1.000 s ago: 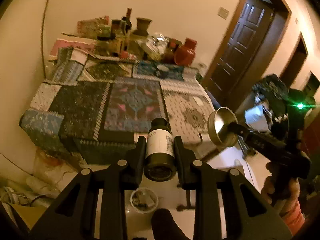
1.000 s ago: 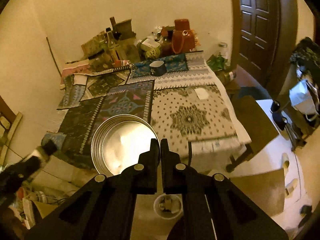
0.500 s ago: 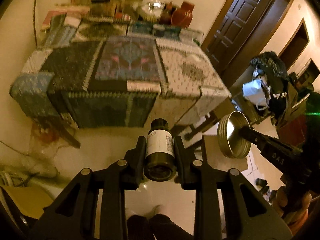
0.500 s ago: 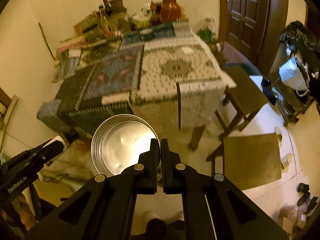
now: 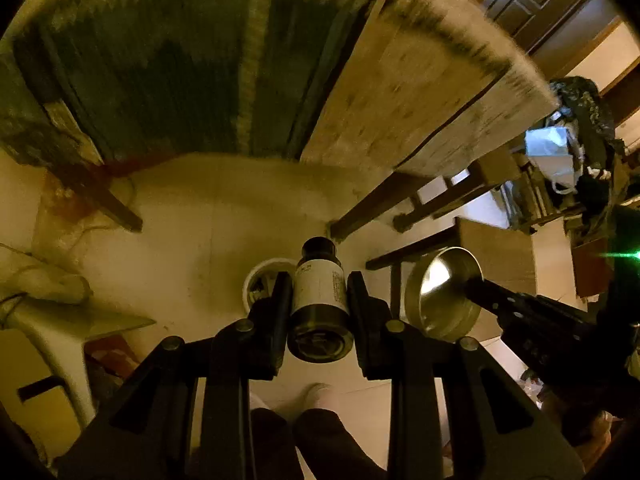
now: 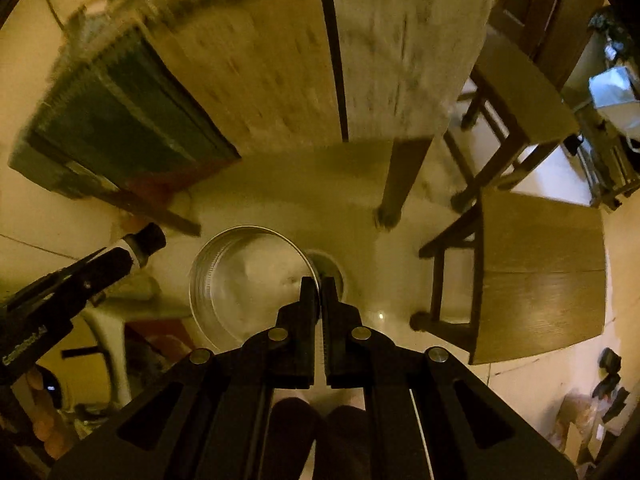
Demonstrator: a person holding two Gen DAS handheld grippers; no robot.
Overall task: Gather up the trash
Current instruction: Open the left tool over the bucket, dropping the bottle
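While both hands point steeply at the floor, the relation that matters is each held item against the small white bin (image 5: 262,280) standing on the floor under the table edge. Left gripper (image 5: 320,292): jaws partly open, clamped on the sides of a dark bottle (image 5: 318,304) with a white label; bottle's long axis runs along the fingers, cap forward and down, base toward the camera. In the left wrist view the bin's rim shows just left of and behind the bottle's neck, so the bottle sits almost over it, a little to the right. Right gripper (image 6: 319,296): jaws fully closed, pinching the thin rim of a round metal tin lid (image 6: 252,284), which hangs to the left of the fingers, hollow side facing the camera. In the right wrist view the bin (image 6: 334,270) peeks out right beyond the fingertips, partly hidden by the lid. Judgement: left hand is the better lined up; the bottle should drop cap-first. Height above the bin cannot be told. Person's legs (image 5: 304,436) stand just behind. Blurred cloth-covered tabletop (image 5: 420,72) overhead; wooden stool (image 6: 540,276) at right.
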